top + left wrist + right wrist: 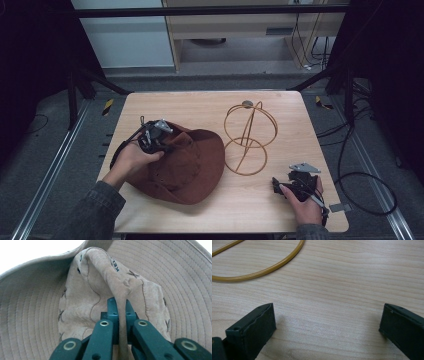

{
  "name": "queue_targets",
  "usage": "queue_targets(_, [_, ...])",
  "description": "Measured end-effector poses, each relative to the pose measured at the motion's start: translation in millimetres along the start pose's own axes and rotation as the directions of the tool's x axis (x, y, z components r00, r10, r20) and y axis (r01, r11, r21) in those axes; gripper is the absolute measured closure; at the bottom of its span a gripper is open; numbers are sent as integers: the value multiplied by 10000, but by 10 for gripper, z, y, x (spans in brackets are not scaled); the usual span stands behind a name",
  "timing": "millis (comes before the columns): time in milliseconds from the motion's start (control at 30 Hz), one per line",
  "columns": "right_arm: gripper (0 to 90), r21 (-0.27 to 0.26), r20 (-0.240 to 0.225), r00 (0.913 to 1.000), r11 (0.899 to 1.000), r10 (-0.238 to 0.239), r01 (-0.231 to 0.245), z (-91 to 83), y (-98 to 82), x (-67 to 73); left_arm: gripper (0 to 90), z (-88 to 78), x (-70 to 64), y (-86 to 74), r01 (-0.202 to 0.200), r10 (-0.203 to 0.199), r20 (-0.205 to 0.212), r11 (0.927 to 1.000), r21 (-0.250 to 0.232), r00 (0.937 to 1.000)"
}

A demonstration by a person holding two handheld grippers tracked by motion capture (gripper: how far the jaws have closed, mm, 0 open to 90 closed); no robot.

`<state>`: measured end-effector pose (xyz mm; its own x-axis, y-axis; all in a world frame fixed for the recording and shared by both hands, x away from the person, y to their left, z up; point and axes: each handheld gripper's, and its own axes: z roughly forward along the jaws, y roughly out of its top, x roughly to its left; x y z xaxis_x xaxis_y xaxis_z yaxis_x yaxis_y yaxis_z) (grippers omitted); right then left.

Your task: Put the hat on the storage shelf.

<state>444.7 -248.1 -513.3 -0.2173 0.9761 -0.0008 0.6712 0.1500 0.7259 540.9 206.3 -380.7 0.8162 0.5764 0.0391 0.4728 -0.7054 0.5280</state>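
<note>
A brown suede hat (187, 165) with a wide stitched brim lies on the left half of the wooden table (210, 107). My left gripper (159, 140) is at the hat's upper left, shut on a pinched fold of the crown (122, 290). A gold wire hat stand (248, 137) with two rings and a round base stands right of the hat. Its base ring (262, 271) curves across the top left of the right gripper view. My right gripper (285, 184) rests low over the table's front right corner, open, with bare wood between its fingers (254, 330).
Cables (367, 190) loop on the floor to the right of the table. Black frame legs (82, 82) stand at the back left and back right. A pale cabinet (235, 30) is behind the table. Bare wood lies in front of the stand.
</note>
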Motion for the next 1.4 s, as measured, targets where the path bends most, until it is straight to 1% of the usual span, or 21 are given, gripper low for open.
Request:
queue_targets(100, [5,-1,16,10000,10000,3,-3,0,0,1,886,-96,11,-36,6,-7,-50,9996,-265,10000])
queue_targets(133, [5,0,18,10000,10000,17,-17,0,-1,2,885,-96,11,-36,6,-7,-50,9996,-265,10000])
queue_targets(167, [5,-4,21,10000,10000,-2,2,0,0,0,885,-179,18,-70,-34,27,-177,9992,-410,9998])
queue_targets(200, [5,-3,23,10000,10000,3,-3,0,0,1,885,-220,20,-87,-41,32,-199,9988,-479,9998])
queue_targets(233, [4,6,29,10000,10000,15,-15,0,0,2,886,-260,14,-109,-18,5,-211,9982,-608,9998])
queue_targets(267, [4,-2,42,10000,10000,16,-16,0,0,3,885,-297,14,-128,-93,77,-249,9978,-657,9997])
queue_targets(300, [4,0,45,10000,10000,45,-45,1,0,5,885,-297,14,-128,-93,77,-249,9978,-657,9997])
queue_targets(333, [4,0,45,10000,10000,45,-45,1,0,5,885,-354,17,-162,-20,4,-195,9965,-831,9998])
queue_targets(367, [4,1,59,10000,10000,53,-53,0,0,7,885,-445,25,-206,29,-55,-257,9947,-1024,9997])
queue_targets(400, [4,6,66,10000,10000,47,-47,1,0,7,886,-492,31,-222,74,-105,-286,9941,-1084,9995])
queue_targets(533, [4,5,88,9999,10000,73,-74,2,1,9,885,-666,29,-261,31,-90,-428,9906,-1365,9990])
queue_targets(567, [4,10,92,9999,10000,84,-84,1,1,10,886,-702,25,-270,-30,-35,-459,9902,-1396,9989])
queue_targets(633, [4,4,87,9999,10000,72,-72,2,1,9,886,-791,-4,-296,-13,-72,-504,9862,-1654,9987])
queue_targets(733, [4,2,90,9999,10000,62,-62,2,1,9,886,-901,-45,-313,-163,59,-578,9835,-1804,9983])
queue_targets(833, [4,6,90,9999,10000,78,-78,2,1,10,886,-979,-81,-314,-306,186,-655,9817,-1880,9977])
queue_targets(900, [4,3,93,9999,10000,62,-62,2,1,9,886,-997,-90,-313,-339,214,-668,9809,-1914,9975])
queue_targets(933, [4,8,101,9999,10000,70,-70,2,1,9,886,-1033,-98,-313,-425,295,-696,9801,-1939,9971])
queue_targets(1200, [4,7,103,9999,10000,81,-81,2,2,10,886,-1136,-89,-316,-442,282,-786,9769,-2089,9965])
queue_targets(1400, [4,9,102,9999,10000,81,-81,2,2,10,886,-1231,-100,-313,-559,378,-862,9741,-2189,9956])
